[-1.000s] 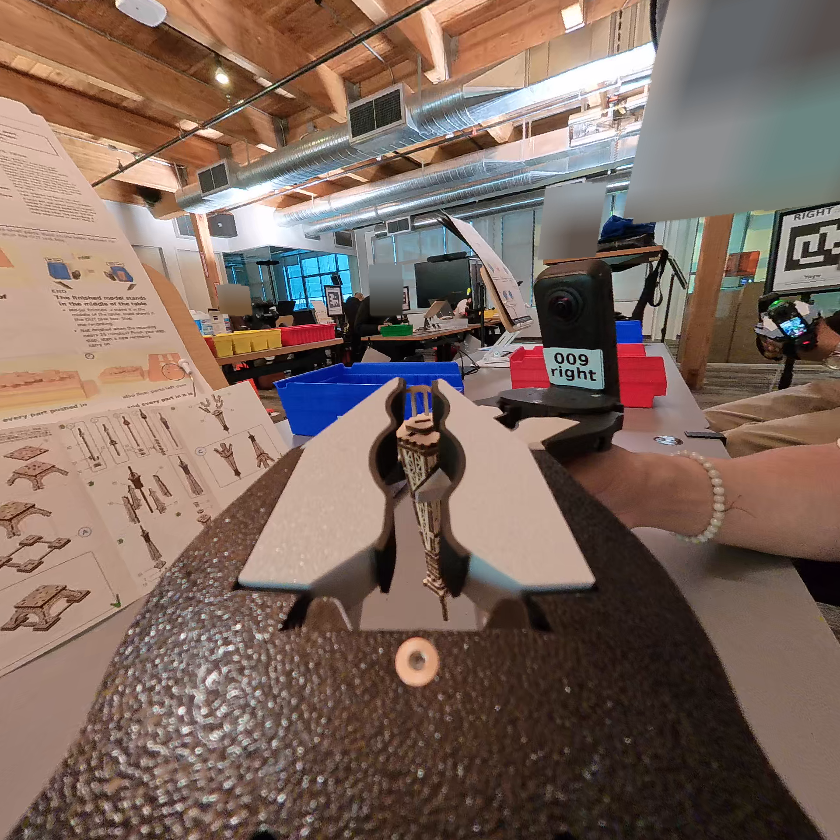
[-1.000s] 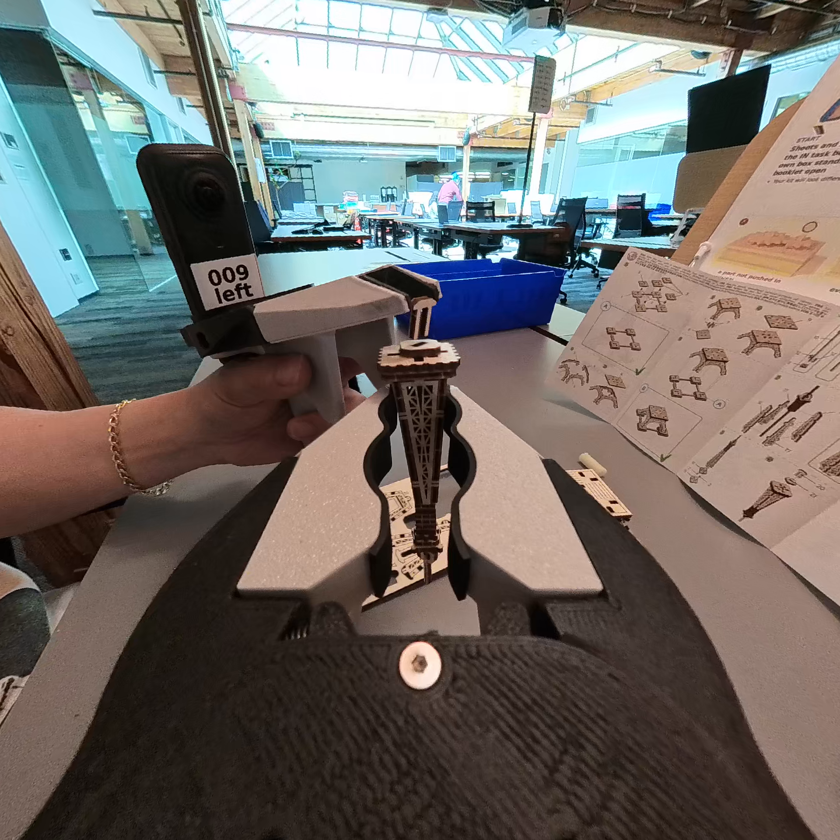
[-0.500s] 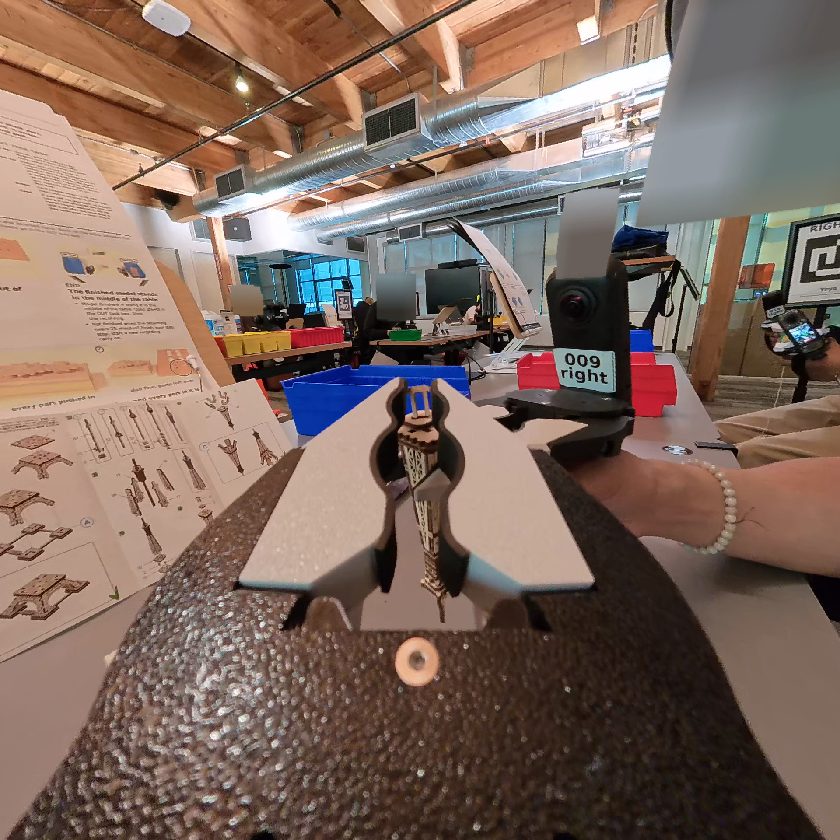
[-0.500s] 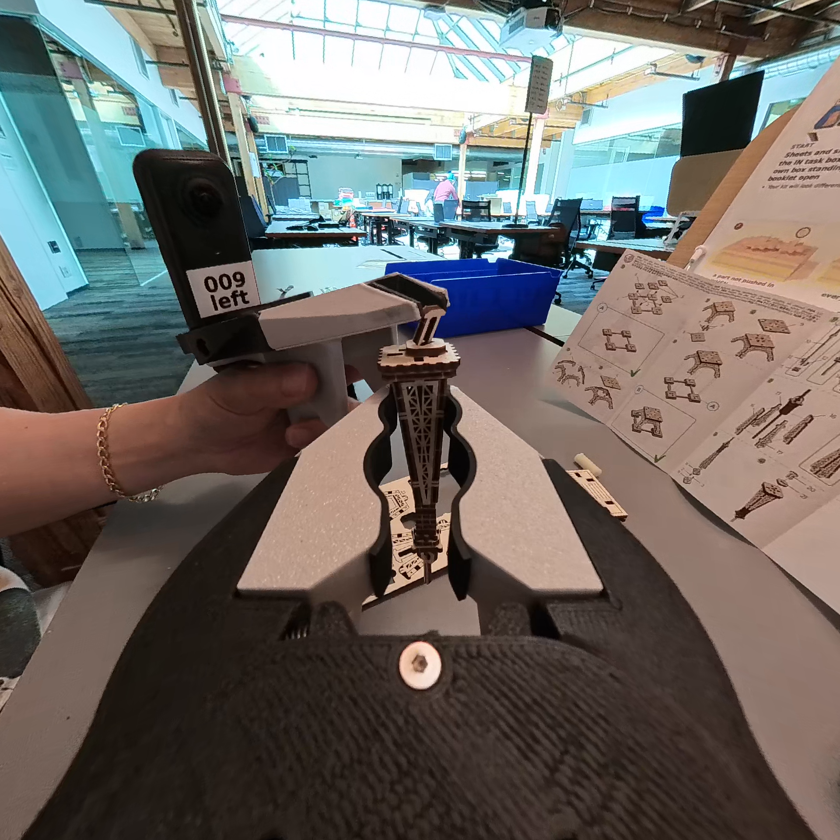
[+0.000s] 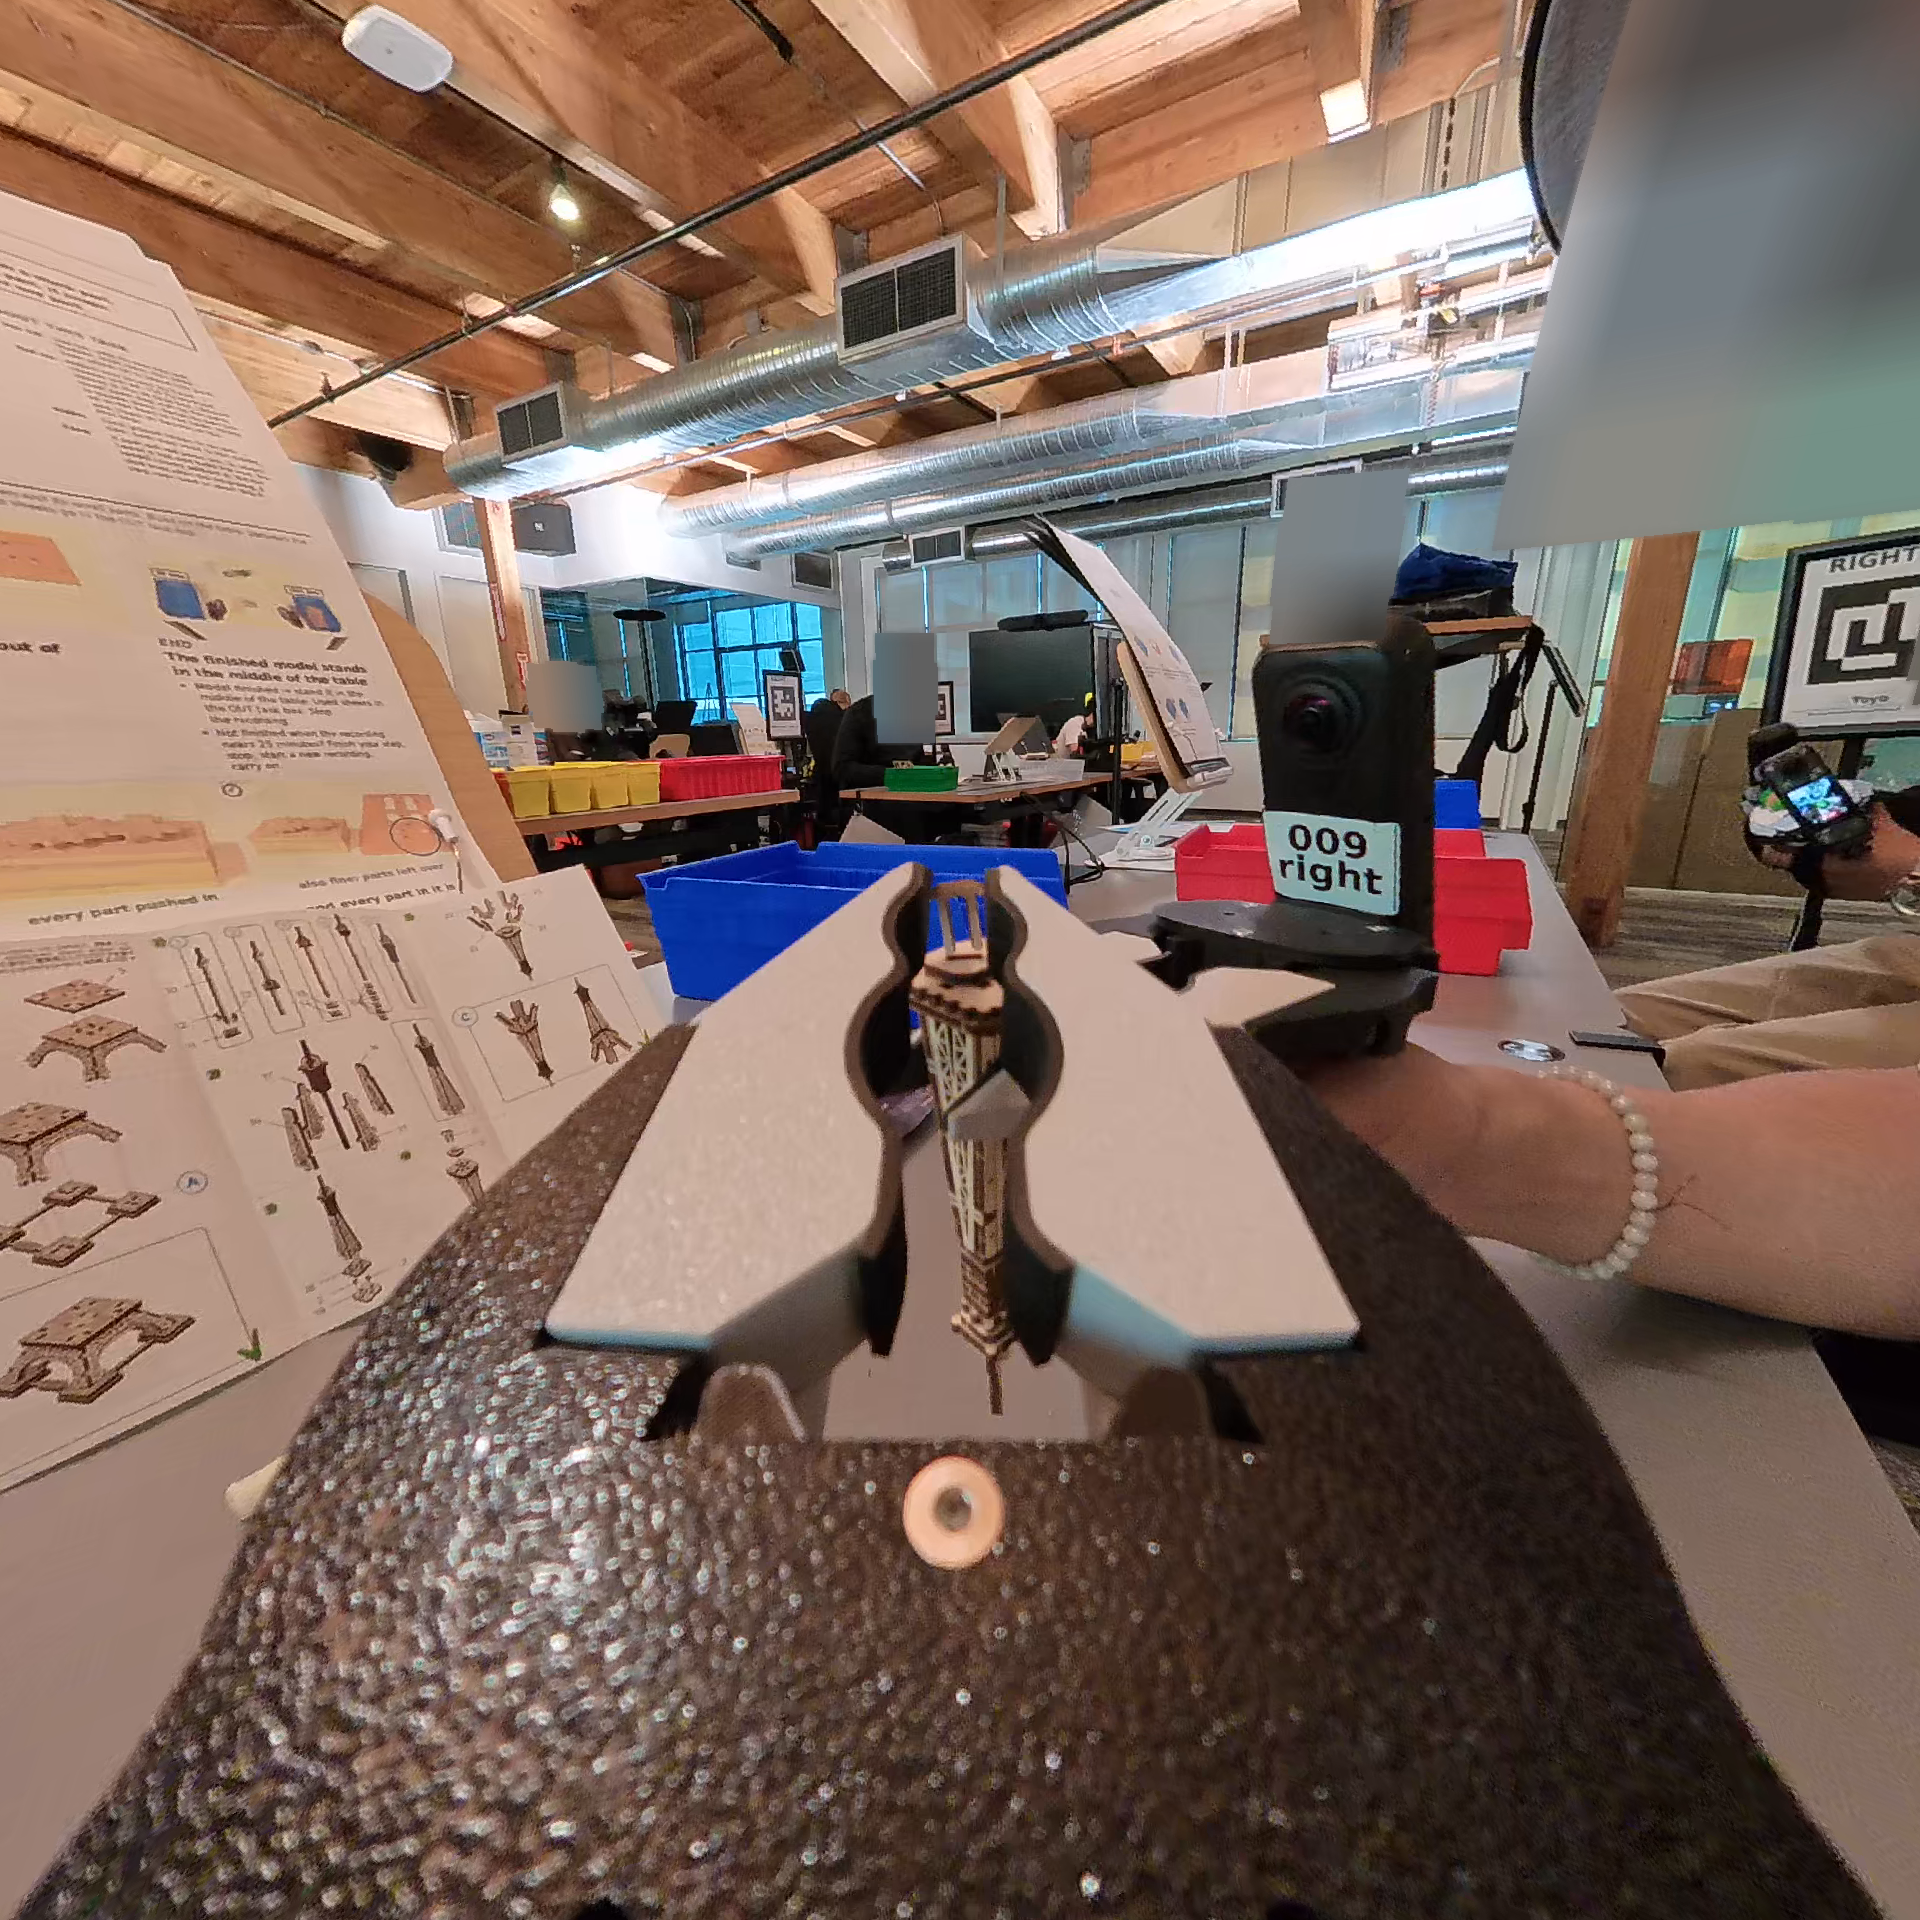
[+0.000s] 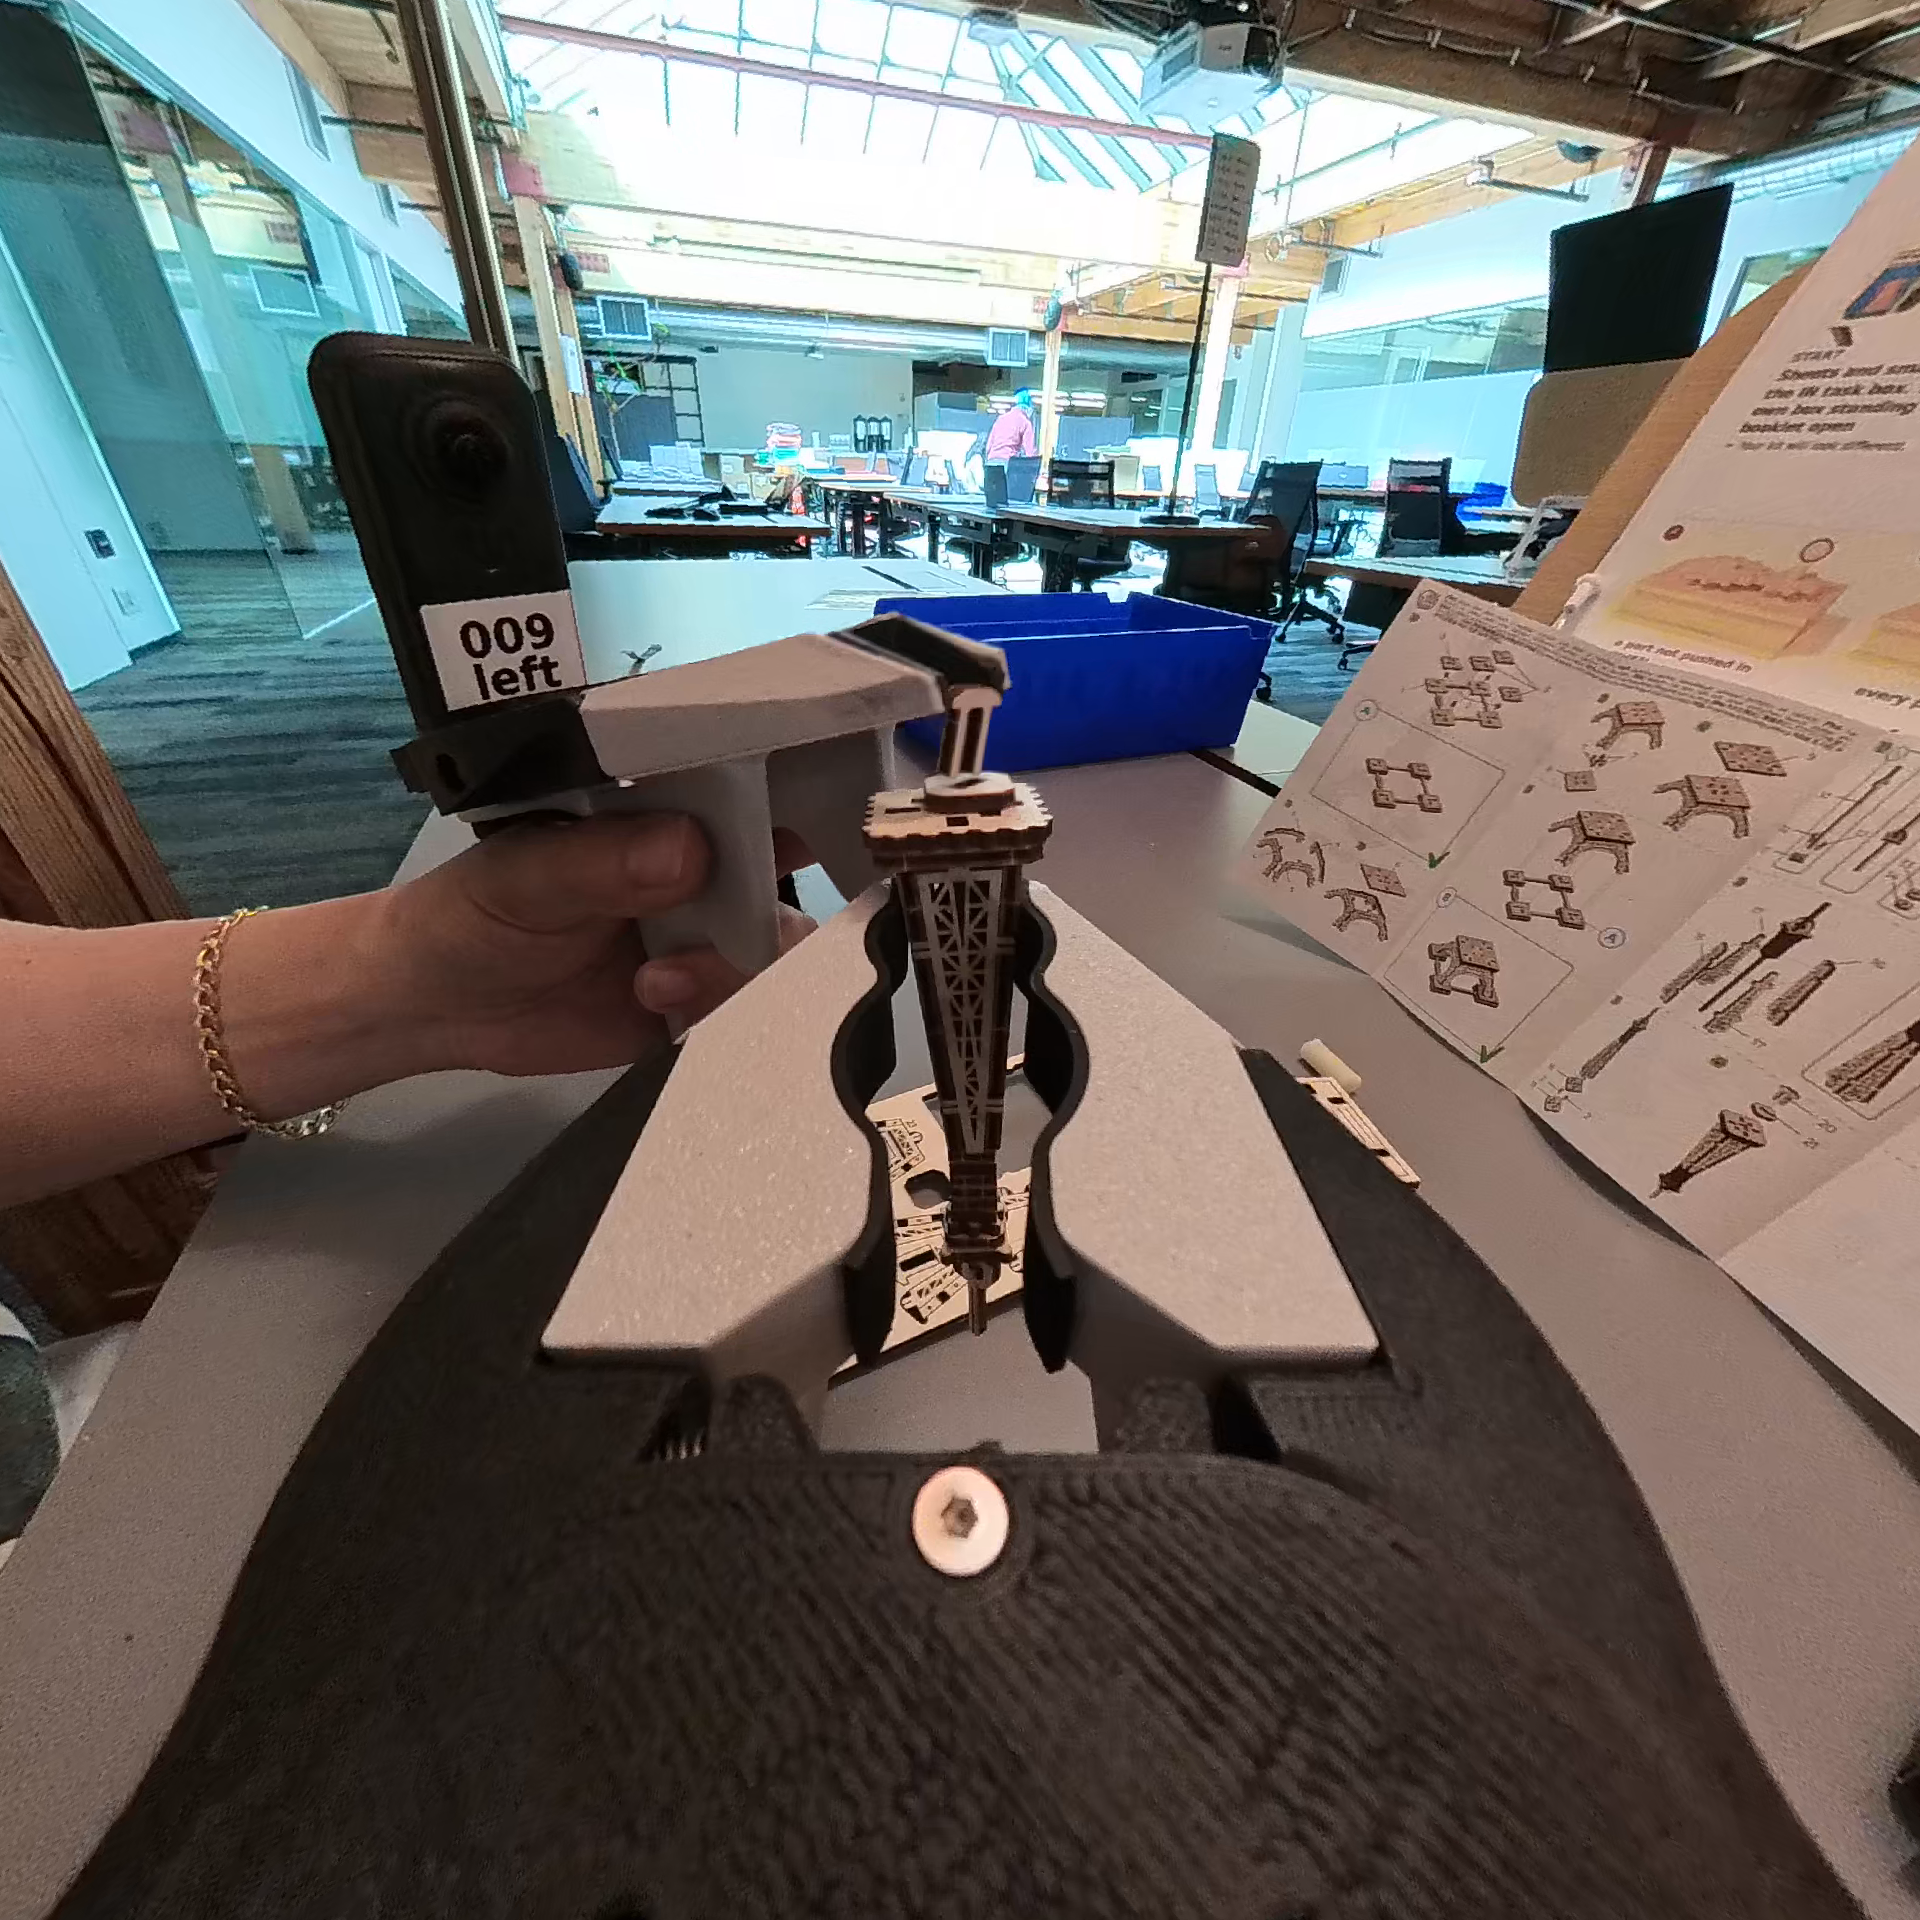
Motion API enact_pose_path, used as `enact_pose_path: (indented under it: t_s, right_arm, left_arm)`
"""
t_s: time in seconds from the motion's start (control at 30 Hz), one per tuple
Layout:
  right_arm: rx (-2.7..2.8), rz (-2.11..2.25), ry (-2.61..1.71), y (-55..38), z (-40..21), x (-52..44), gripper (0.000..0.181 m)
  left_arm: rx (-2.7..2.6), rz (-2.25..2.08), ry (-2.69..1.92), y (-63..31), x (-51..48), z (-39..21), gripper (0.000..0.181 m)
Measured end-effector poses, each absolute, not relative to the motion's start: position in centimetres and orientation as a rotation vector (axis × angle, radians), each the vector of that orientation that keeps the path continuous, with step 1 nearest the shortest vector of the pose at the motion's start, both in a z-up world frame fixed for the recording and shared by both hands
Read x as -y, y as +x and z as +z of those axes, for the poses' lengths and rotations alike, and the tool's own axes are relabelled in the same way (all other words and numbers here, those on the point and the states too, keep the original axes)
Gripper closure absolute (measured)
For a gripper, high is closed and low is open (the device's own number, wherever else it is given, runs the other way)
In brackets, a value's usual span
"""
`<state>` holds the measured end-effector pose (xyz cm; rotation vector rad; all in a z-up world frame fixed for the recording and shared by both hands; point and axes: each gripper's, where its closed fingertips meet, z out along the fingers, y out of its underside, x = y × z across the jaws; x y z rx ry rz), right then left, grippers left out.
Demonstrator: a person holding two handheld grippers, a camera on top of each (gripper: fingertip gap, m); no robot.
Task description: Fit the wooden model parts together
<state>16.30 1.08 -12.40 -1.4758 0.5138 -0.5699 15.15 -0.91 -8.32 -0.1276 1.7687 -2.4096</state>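
My right gripper [image 6: 958,914] is shut on a tapered wooden lattice tower [image 6: 961,997], with its square cap end pointing away from me. My left gripper [image 5: 956,894] is shut on a small wooden arch part [image 5: 961,925]. In the right wrist view the left gripper [image 6: 956,665] comes in from the left and holds that small part [image 6: 966,727], slightly tilted, against a round disc [image 6: 971,792] on the tower's cap. In the left wrist view the tower [image 5: 966,1174] lies between my fingers, and the right gripper's body [image 5: 1299,977] is at the right.
An instruction booklet [image 6: 1610,883] stands at the right; it also shows in the left wrist view [image 5: 260,987]. Punched wooden sheets [image 6: 914,1174] and a small white peg [image 6: 1330,1060] lie on the grey table [image 6: 312,1195]. A blue bin [image 6: 1091,665] and a red bin [image 5: 1486,914] stand farther back. Some 4 cm of space lies between my two pairs of fingers.
The left gripper has brought the small part from just behind the tower's cap onto the disc on top of it. The right gripper still holds the tower as before.
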Motion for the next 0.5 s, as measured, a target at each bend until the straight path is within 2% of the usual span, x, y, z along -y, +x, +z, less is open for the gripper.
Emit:
enact_pose_path:
  t_s: [0.5]
  right_arm:
    - [-0.519, -0.553, -1.468, 16.21, -12.36, -1.17, 0.165]
  left_arm:
    - [-1.768, -2.409, -0.127, 15.12, 1.02, -8.48, 0.174]
